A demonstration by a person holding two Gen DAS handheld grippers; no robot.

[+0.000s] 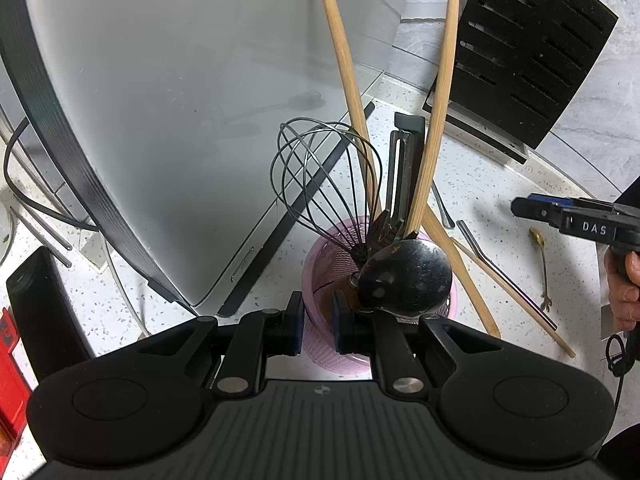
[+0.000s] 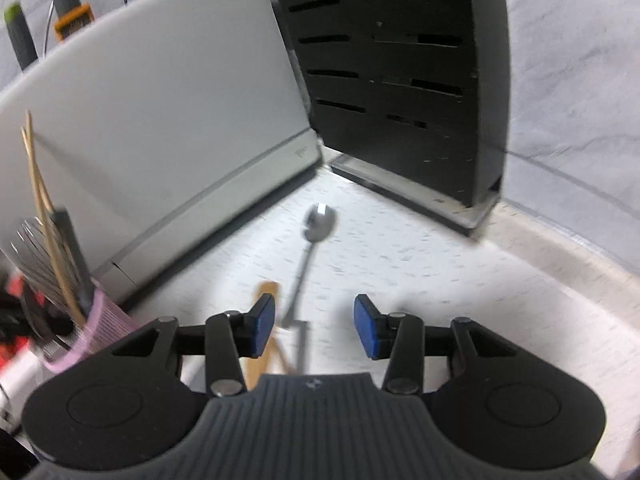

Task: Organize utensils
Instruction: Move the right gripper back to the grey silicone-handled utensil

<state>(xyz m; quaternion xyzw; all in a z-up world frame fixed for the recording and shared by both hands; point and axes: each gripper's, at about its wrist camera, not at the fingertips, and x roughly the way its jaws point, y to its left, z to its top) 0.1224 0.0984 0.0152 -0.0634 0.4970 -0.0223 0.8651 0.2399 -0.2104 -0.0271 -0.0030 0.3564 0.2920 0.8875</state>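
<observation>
My left gripper (image 1: 319, 328) is shut on the near rim of a pink mesh utensil holder (image 1: 320, 258), one pad outside the wall and one inside. The holder contains a black whisk (image 1: 316, 176), a black ladle (image 1: 408, 276), a dark slotted tool (image 1: 404, 168) and two wooden handles (image 1: 348, 72). To its right, on the counter, lie a wooden spatula (image 1: 460, 264), chopsticks (image 1: 516, 296), a metal straw (image 1: 504, 272) and a small gold fork (image 1: 542, 256). My right gripper (image 2: 315, 328) hangs open over the counter, nothing between its blue pads. A metal spoon (image 2: 318, 220) lies just ahead of it.
A grey cutting board (image 2: 160, 100) leans at the back left, beside a black knife block (image 2: 400, 80) in the corner. The pink holder (image 2: 104, 328) stands at the right gripper's left. A black bottle (image 1: 40, 312), a red box (image 1: 8, 360) and cables lie at far left.
</observation>
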